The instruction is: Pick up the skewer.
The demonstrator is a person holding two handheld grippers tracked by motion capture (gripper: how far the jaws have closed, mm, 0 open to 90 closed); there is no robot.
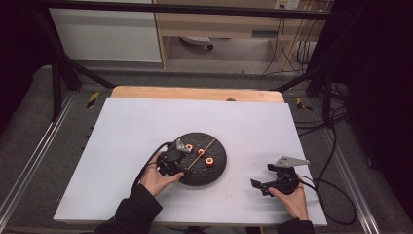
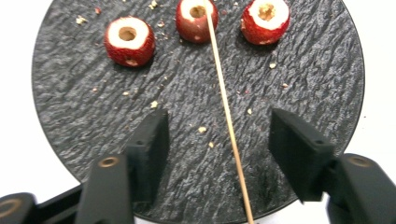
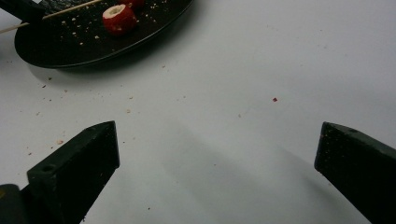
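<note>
A round black slate plate (image 1: 216,170) holds three cored red fruit pieces (image 2: 127,41) (image 2: 196,21) (image 2: 265,21) in a row and a thin wooden skewer (image 2: 224,102). The skewer's far end lies at the middle piece. My left gripper (image 2: 219,140) hovers low over the plate's near side (image 2: 303,70), open, with the skewer running between its jaws and touching neither. In the high view the left gripper (image 1: 181,155) is at the plate's left edge. To the right of the plate, my right gripper (image 1: 262,175) (image 3: 217,149) stands open over bare table.
Crumbs are scattered on the plate and on the white tabletop (image 1: 146,126). Cables trail from both grippers off the front and right edge. A black frame and metal rails surround the table.
</note>
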